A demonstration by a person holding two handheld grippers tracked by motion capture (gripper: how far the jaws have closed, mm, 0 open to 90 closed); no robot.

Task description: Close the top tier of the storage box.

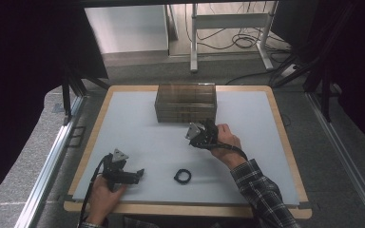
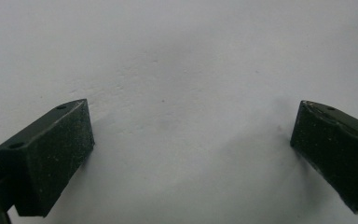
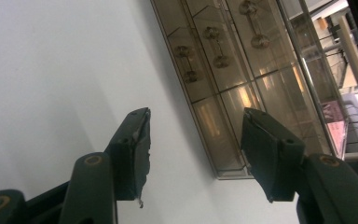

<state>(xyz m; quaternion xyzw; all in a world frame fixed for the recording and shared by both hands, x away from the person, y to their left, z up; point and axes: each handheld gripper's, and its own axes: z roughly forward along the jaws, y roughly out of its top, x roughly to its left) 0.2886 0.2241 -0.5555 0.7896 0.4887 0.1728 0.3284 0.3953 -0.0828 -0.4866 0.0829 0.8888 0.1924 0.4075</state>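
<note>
While its long axis runs left to right across the high view, the clear drawer box (image 1: pixel 185 102) stands at the upper middle of the counter (image 1: pixel 138 123), with its broad front face turned toward the person at the bottom edge. It is a low, wide case of smoky brown see-through plastic, and thin lines across the front mark its drawers. From the right gripper view the box (image 3: pixel 242 70) runs as a slanted band from the top middle down to the lower middle of the frame. Its front is split into panels, and small rounded knobs sit on the upper ones.

The right gripper (image 1: pixel 203 130) is just below the box's right half in the high view, near it but apart. The right hand (image 1: pixel 227 139) grips it from the right, with the plaid-sleeved forearm rising from the lower right. In its own view the right gripper (image 3: pixel 193 140) has its jaws partly apart with nothing between them, and they aim at the lower end of the box front.

The left gripper (image 1: pixel 134 175) lies low on the counter at the lower left of the high view, pointing right, with the left hand (image 1: pixel 105 192) closed round its back. Its own view shows the left gripper (image 2: pixel 191 140) with jaws wide apart over bare white surface. A small black ring (image 1: pixel 182 176) lies at the lower middle, between the two hands.
</note>
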